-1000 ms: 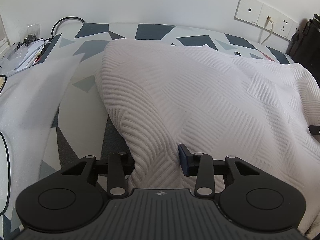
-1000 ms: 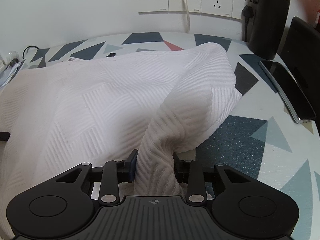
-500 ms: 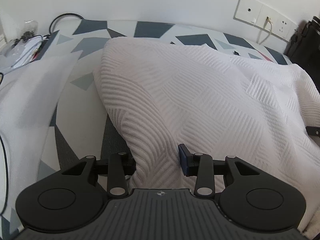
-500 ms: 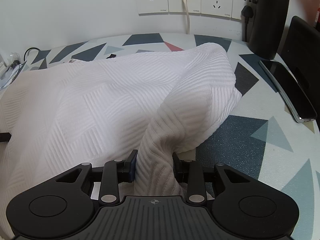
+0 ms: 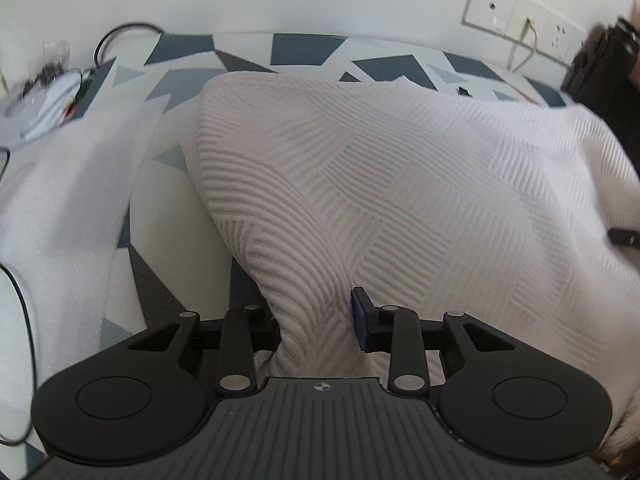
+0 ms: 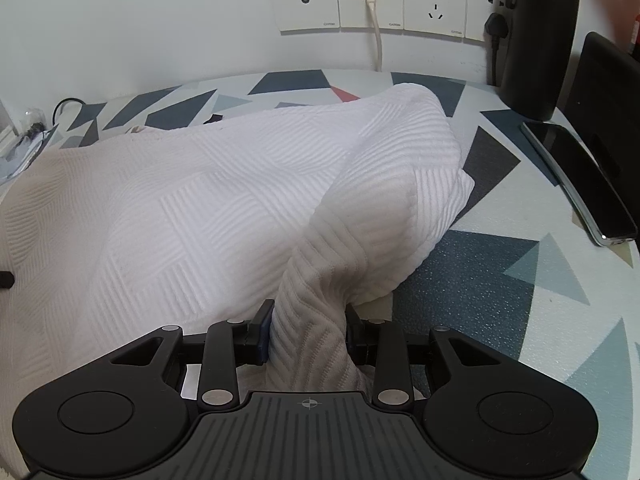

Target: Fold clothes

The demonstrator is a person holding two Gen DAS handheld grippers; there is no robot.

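Left gripper [image 5: 316, 320]: jaws partway in, clamped on a gathered bunch of the white textured garment [image 5: 400, 184]. They have just been closing a little further, cloth between them. Fabric rises from the pads toward 12 and 1 o'clock, tented off the patterned tabletop [image 5: 248, 48].

Right gripper [image 6: 308, 328]: jaws likewise partway in, pinching the other near corner of the same garment; a humped fold stands up toward 1 o'clock, the main body spreads toward 10 o'clock.

Progress, as I judge it: early to middle of a fold. Both near corners are lifted and the cloth hangs between the two grippers, bulky and uncreased; no flat, finished fold shows. Left to do: carry the held edge over toward 12 o'clock, lay it down, release, then fold further.

Surroundings, right view: phone [image 6: 580, 184] lying at 2 o'clock, black bottle [image 6: 536, 36] beyond it.

Writing: wall sockets [image 6: 434, 2] at 12 o'clock carry small grey print in their lower corners, too small to read. No label visible on the garment.
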